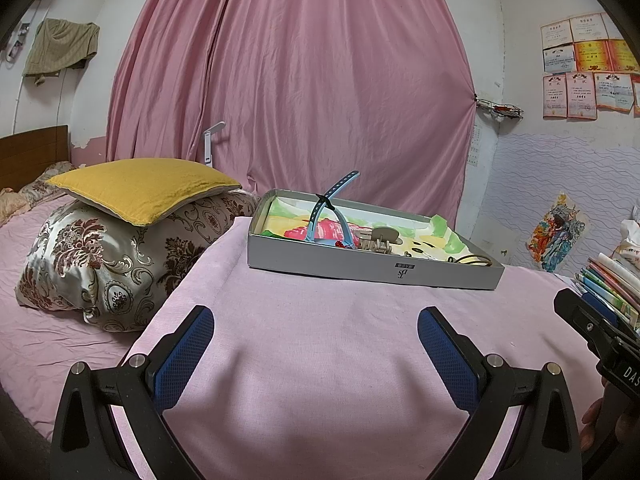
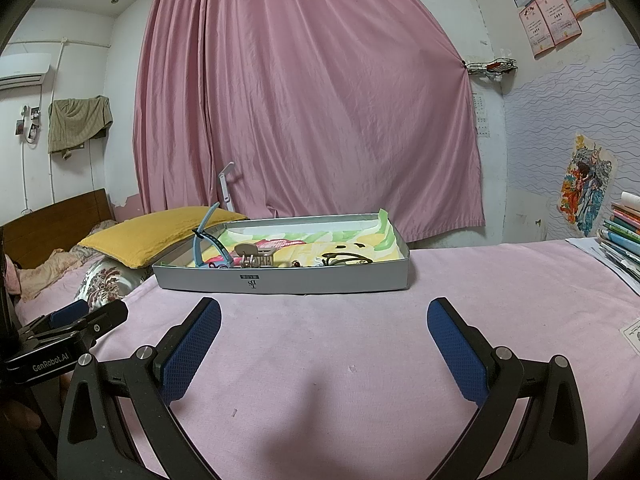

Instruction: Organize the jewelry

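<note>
A shallow grey box [image 1: 360, 270] [image 2: 280, 282] lined with a colourful drawing sits on the pink-covered table ahead. Inside lie a blue strap-like band [image 1: 332, 208] [image 2: 204, 232] sticking up over the rim, a beige hair claw [image 1: 376, 240] [image 2: 254, 256] and a dark loop-shaped piece [image 1: 474, 260] [image 2: 346, 258]. My left gripper [image 1: 316, 332] is open and empty, short of the box. My right gripper [image 2: 324, 324] is open and empty too, also short of the box.
A bed with a yellow cushion [image 1: 140, 188] on a patterned pillow [image 1: 100, 264] lies to the left. A stack of books [image 2: 624, 232] stands at the right edge of the table. A pink curtain [image 1: 300, 80] hangs behind.
</note>
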A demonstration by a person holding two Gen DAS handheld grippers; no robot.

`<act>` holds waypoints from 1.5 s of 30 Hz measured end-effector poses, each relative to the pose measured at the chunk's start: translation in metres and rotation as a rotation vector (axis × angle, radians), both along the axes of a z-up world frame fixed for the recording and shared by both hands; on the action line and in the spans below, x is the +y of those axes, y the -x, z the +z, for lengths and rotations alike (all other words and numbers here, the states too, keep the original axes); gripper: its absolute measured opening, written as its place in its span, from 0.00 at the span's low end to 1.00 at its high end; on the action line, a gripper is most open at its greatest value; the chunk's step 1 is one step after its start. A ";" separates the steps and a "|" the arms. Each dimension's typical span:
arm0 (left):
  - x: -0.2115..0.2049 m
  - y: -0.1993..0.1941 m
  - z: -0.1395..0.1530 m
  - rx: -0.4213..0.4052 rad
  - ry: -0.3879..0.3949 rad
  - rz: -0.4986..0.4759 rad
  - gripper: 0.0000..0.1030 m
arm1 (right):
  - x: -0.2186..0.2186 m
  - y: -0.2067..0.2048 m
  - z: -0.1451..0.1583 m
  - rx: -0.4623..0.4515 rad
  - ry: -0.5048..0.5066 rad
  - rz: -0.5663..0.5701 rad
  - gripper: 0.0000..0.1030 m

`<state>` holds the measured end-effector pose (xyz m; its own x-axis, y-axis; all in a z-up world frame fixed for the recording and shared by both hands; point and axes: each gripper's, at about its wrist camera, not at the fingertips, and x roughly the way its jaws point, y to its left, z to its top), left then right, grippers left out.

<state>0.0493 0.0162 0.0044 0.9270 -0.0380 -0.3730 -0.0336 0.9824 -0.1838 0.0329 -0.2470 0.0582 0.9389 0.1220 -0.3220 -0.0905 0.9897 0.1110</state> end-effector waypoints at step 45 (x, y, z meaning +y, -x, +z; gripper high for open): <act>0.000 0.000 0.000 0.004 0.003 -0.002 0.99 | 0.003 0.000 -0.002 0.002 -0.001 0.003 0.98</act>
<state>0.0494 0.0163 0.0049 0.9256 -0.0414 -0.3763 -0.0319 0.9819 -0.1865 0.0331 -0.2443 0.0563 0.9380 0.1248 -0.3233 -0.0930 0.9893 0.1121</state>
